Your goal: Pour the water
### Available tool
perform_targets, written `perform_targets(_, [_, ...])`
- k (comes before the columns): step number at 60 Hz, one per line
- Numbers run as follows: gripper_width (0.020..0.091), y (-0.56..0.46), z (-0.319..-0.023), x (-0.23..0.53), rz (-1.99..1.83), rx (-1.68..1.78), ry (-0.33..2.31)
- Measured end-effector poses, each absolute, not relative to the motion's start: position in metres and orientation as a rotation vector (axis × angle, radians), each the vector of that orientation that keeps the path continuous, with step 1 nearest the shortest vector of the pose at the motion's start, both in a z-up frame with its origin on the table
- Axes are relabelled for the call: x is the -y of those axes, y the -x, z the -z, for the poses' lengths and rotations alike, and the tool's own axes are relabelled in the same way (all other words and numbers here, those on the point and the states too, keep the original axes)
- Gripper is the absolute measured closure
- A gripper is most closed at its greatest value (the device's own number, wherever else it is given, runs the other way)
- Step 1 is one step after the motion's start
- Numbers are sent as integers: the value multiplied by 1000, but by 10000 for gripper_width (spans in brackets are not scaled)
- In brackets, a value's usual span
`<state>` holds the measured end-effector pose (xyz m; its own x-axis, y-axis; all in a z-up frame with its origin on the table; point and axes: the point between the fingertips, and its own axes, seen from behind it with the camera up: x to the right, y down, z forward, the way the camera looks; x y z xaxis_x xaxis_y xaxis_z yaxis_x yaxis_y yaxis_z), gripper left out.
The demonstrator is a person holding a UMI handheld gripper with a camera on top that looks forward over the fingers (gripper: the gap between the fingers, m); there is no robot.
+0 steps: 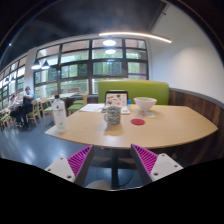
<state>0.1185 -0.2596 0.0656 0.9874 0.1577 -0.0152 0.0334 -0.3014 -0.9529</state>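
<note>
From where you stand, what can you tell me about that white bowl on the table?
The bowl is white, round and shallow-looking, sitting upright on the far side of the wooden table, well beyond the open fingers. It looks like ceramic or plastic; I cannot tell which, nor what is inside. A small red coaster lies on the table nearer to us, apart from it. Nothing touches the bowl but the tabletop.

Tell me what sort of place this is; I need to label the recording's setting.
Probably a cafeteria or canteen. A round wooden table stands before a green booth seat, more tables and chairs sit beside big windows, and a person sits there. The gripper hangs open, short of the table.
</note>
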Motion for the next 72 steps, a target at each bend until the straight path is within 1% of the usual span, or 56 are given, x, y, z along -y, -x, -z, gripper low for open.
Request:
perform_targets(5, [299,-74,-60,247,-162,196,1891])
perform_targets(14, [299,24,-59,220,-255,309,1883])
perform_targets(27, [304,140,-72,164,-284,374,1835])
perform_targets(31, [290,161,-70,142,-243,369,1823])
perform_targets(37, [290,172,-66,104,-141,327,1811])
perform_targets(39, [283,177,-69,92,-123,313,1792])
perform_targets(46, [292,191,-78,60,-66,264,1743])
perform_targets(47, [302,193,-78,55,-56,262,1737])
perform_targets(48, [332,195,-77,51,-47,263,1731])
perform_targets(49, [343,197,-77,46,-39,267,1727])
perform_targets(52, [506,199,-74,35,-13,264,1716])
perform_targets(54, [512,201,-76,33,-2,241,1697])
perform_targets(61, [586,202,-77,22,-67,180,1670])
perform_targets(62, [574,203,-77,22,-74,175,1667])
perform_targets(63, [626,206,-77,19,-70,175,1663])
perform_targets(64, [625,201,-74,14,-66,183,1657])
perform_targets(65, [659,201,-75,14,-66,188,1654])
perform_targets(66, [656,202,-75,14,-72,188,1652])
perform_targets(68, [672,203,-75,15,-89,184,1652])
perform_targets(69, [694,203,-76,15,-94,186,1650])
perform_targets(72, [697,203,-75,10,-101,192,1648])
